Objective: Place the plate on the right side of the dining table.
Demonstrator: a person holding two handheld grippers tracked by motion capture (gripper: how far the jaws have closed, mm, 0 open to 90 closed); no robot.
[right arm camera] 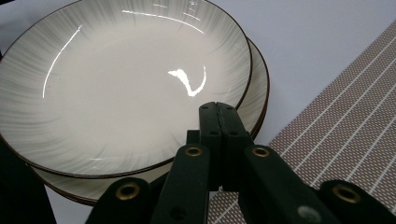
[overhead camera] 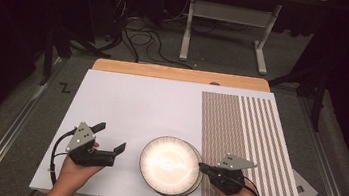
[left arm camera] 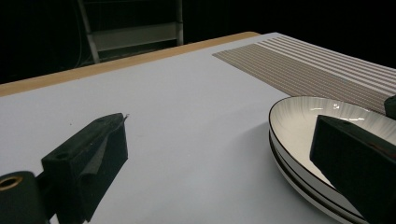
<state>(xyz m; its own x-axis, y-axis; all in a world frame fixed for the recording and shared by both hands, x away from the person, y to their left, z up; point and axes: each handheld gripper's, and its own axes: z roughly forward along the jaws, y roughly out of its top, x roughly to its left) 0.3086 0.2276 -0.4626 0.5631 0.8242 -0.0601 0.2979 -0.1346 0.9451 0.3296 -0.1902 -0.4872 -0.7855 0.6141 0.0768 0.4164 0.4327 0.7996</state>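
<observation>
- my left gripper (overhead camera: 111,138) sits on the left side of the white board (overhead camera: 136,103); jaws spread wide with nothing but bare board between them; my hand (overhead camera: 73,168) comes up from the near edge
- through the left gripper view the same left gripper (left arm camera: 224,149) has its jaws far apart, the far one lined up in front of the plates' rim, not clearly touching it
- middle of the near edge: two stacked plates (overhead camera: 170,165), white with a thin dark rim, the top one (right arm camera: 121,79) sitting a bit off-centre so the lower plate (right arm camera: 259,93) peeks out on one side; the stack just overlaps the left edge of the striped mat (overhead camera: 247,147)
- my right gripper (overhead camera: 202,167) is at the stack's right edge; jaws pressed flat together; in the right gripper view the tips (right arm camera: 218,109) sit over the top plate's rim; can't tell if they're actually pinching it
- the mat covers the right part of the board; wooden table edge (overhead camera: 180,74) shows at the far side
</observation>
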